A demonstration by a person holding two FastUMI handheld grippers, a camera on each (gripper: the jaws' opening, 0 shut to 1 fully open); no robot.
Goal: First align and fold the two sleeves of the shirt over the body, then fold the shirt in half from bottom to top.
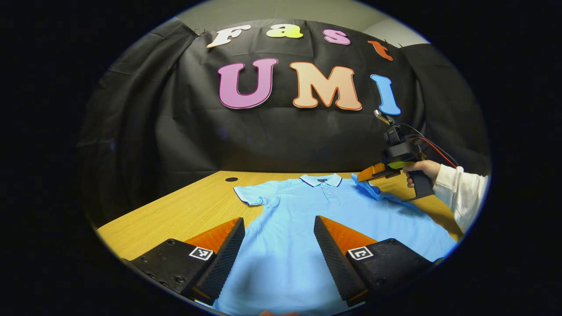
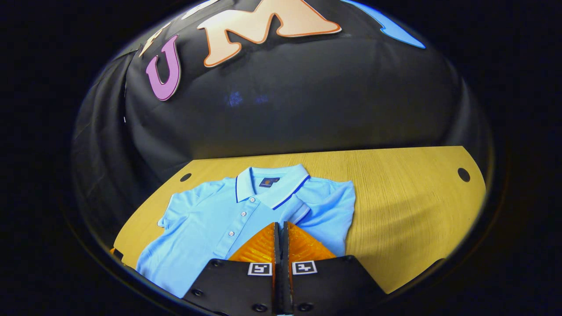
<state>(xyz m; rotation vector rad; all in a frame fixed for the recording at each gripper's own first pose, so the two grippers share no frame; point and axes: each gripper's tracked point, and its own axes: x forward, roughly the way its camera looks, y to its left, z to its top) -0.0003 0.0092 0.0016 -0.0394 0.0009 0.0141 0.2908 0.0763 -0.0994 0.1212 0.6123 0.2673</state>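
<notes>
A light blue polo shirt [image 1: 303,219] lies face up on the wooden counter [image 1: 184,210], collar toward the booth wall. The left tongs [image 1: 279,245] are released, held above the shirt's lower body. The right tongs [image 2: 279,230] are clenched on the right sleeve [image 2: 303,210], which is lifted and folded inward over the shirt's body.

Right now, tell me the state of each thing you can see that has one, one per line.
Light blue polo shirt: lying flat, front up, collar toward the wall, buttons fastened.
Its right sleeve: folded in over the body, pinched at its edge.
Its left sleeve: spread out flat, not yet folded.
Left gripper: open, above the shirt's lower body.
Right gripper: shut on the right sleeve.
</notes>
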